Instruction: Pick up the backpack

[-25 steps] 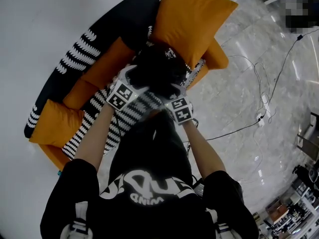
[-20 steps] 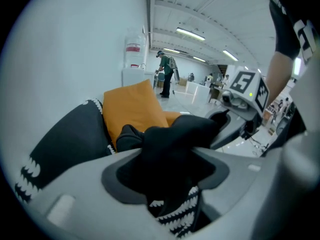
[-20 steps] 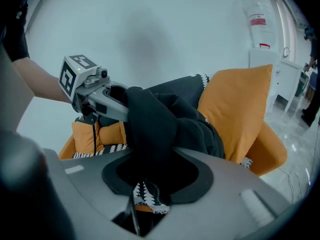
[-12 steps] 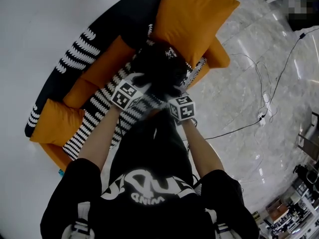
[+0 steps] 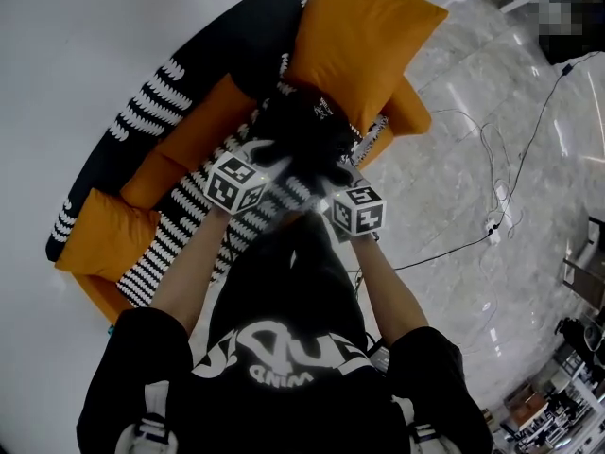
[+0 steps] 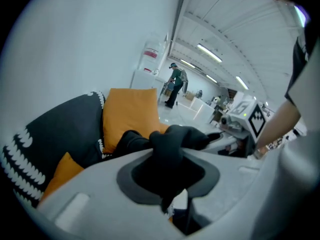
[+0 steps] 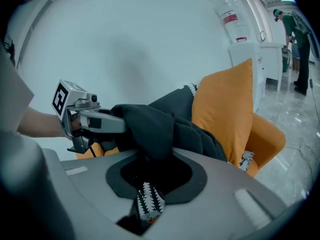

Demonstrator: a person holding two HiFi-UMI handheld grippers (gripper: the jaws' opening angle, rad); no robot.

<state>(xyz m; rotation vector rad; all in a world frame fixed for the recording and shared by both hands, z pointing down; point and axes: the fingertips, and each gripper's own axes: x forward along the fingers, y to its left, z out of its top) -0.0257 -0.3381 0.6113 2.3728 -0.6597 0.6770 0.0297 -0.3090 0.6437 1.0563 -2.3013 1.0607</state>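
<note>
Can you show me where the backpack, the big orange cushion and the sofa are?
backpack (image 5: pixel 301 126): head view, its black upper fabric.
big orange cushion (image 5: pixel 364 36): head view, middle of its face.
sofa (image 5: pixel 222 50): head view, black backrest.

The backpack (image 5: pixel 298 126) sits on the seat of the sofa (image 5: pixel 142 112), toward its right end, just before a cushion (image 5: pixel 364 36) that leans at that end. A second cushion (image 5: pixel 198 116) lies along the backrest to the backpack's left, and a third cushion (image 5: pixel 99 235) rests at the sofa's left end. The left gripper (image 5: pixel 263 154) and right gripper (image 5: pixel 331 173) stand side by side at the backpack's near side, each with jaws closing on a fold of the backpack between them. Cables (image 5: pixel 444 247) lie on the floor (image 5: pixel 425 187) right of the sofa
</note>
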